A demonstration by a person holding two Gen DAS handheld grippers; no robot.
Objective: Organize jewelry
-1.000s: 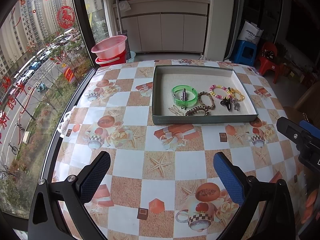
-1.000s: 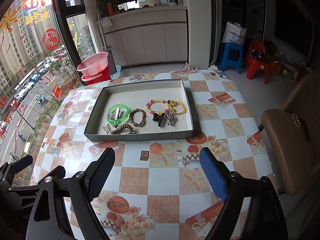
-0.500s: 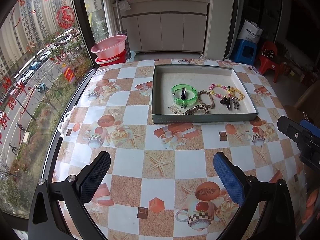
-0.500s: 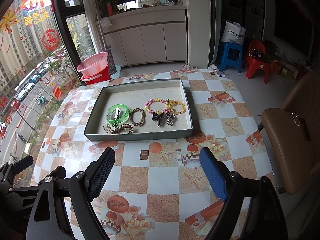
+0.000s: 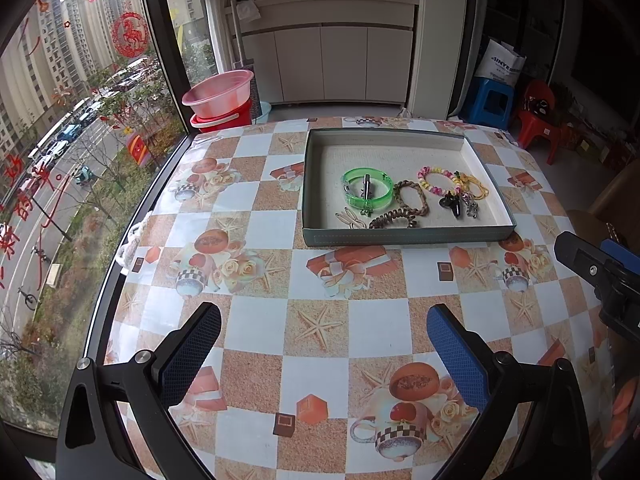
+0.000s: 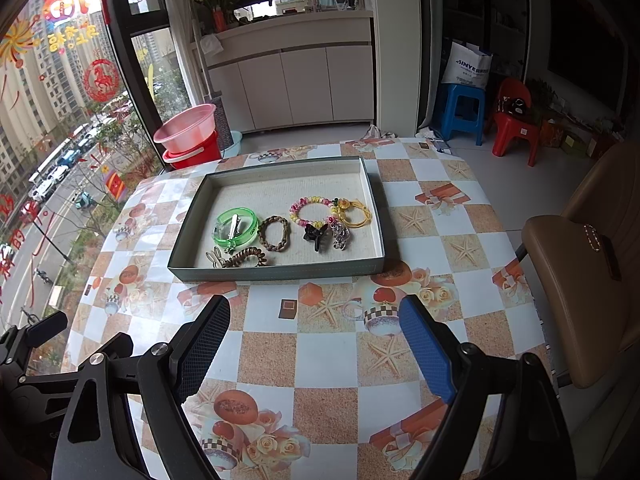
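A shallow grey-green tray (image 5: 404, 236) (image 6: 276, 272) stands on the far half of the table. In it lie a green bangle (image 5: 367, 191) (image 6: 235, 227) with a silver clip across it, a brown braided band (image 5: 411, 197) (image 6: 273, 233), a pink and yellow bead bracelet (image 5: 436, 180) (image 6: 313, 211), a yellow band (image 5: 478, 188) (image 6: 356, 213), a black bow clip (image 5: 451, 202) (image 6: 315, 234) and a brown coil tie (image 5: 394, 218) (image 6: 245, 258). My left gripper (image 5: 322, 342) is open and empty, well short of the tray. My right gripper (image 6: 314, 334) is open and empty too.
The table has a checked cloth (image 5: 316, 280). A window (image 5: 60, 160) runs along its left edge. A tan chair (image 6: 576, 292) stands at the right. Pink and red basins (image 5: 220, 100) sit beyond the far left corner. The right gripper's body (image 5: 600, 276) shows at the left view's right edge.
Both grippers have barely moved; the tray looks very slightly further off. Nothing was picked up or let go.
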